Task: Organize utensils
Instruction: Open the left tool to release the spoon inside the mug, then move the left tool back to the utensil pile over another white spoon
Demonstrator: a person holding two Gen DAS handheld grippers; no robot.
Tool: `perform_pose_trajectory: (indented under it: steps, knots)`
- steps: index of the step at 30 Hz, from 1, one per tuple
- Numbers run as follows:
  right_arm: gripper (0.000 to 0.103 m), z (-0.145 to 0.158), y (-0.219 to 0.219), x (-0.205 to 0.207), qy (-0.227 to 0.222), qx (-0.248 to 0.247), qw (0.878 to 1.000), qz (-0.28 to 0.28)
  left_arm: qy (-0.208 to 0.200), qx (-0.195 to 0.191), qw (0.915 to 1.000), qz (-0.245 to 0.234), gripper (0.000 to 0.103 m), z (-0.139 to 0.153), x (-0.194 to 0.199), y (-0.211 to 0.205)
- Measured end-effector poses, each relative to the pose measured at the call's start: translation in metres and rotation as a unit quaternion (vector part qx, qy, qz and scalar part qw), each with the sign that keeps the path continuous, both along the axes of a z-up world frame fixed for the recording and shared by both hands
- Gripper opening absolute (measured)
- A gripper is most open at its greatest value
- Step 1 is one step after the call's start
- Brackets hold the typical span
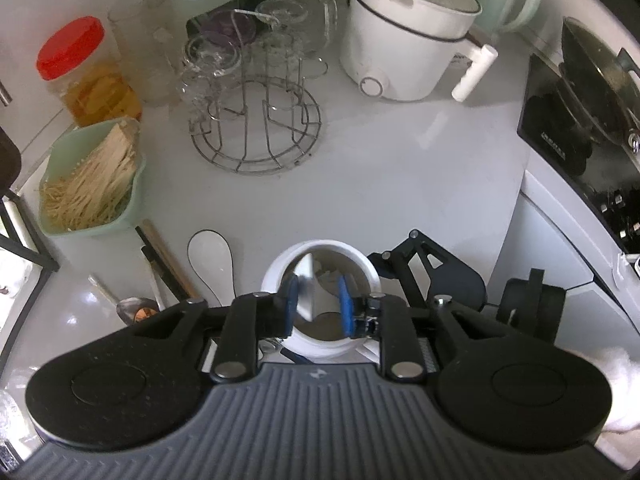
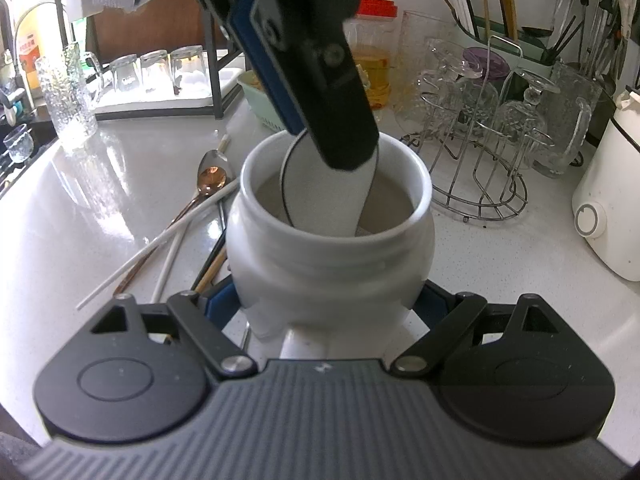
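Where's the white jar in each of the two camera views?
Left wrist view: the jar sits bottom centre, seen from above, its mouth framed between the left gripper fingers.
Right wrist view: the jar fills the centre, its base clamped by the right gripper, with a white spoon standing inside.
Shared landmark: the wire glass rack behind the jar.
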State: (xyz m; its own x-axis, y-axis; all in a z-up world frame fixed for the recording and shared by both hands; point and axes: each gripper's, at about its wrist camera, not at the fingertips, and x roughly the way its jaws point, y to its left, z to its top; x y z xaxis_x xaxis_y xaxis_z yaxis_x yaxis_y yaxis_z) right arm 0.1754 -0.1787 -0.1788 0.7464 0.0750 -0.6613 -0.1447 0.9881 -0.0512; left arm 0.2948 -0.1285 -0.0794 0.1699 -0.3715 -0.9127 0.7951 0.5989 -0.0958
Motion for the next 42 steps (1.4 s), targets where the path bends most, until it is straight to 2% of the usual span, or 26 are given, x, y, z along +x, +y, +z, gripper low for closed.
perform_pose_trajectory:
  steps: [7, 13, 20, 24, 33, 42]
  knots:
    - [0.092, -0.001, 0.000, 0.000, 0.001, 0.002, 1.000, 0.002, -0.023, -0.026, 0.9990, 0.029, 0.030, 0.015, -0.006, 0.011]
    - [0.092, -0.001, 0.001, 0.000, 0.001, 0.003, 1.000, 0.001, -0.047, -0.072, 0.9925, 0.087, 0.030, 0.030, -0.011, 0.032]
    - [0.091, 0.000, 0.001, 0.002, 0.001, 0.003, 1.000, 0.001, -0.086, -0.108, 0.9794, 0.147, 0.030, 0.039, -0.018, 0.056]
    - [0.091, 0.000, 0.002, 0.003, 0.001, 0.003, 1.000, 0.000, -0.096, -0.123, 0.9715, 0.179, 0.030, 0.038, -0.018, 0.071]
    - [0.091, 0.000, 0.003, 0.005, 0.000, 0.005, 1.000, -0.006, -0.117, -0.126, 0.9559, 0.238, 0.030, 0.021, -0.022, 0.104]
    - [0.091, 0.000, 0.003, 0.005, 0.003, 0.007, 1.000, -0.011, -0.096, -0.143, 0.9347, 0.311, 0.030, -0.005, -0.033, 0.143]
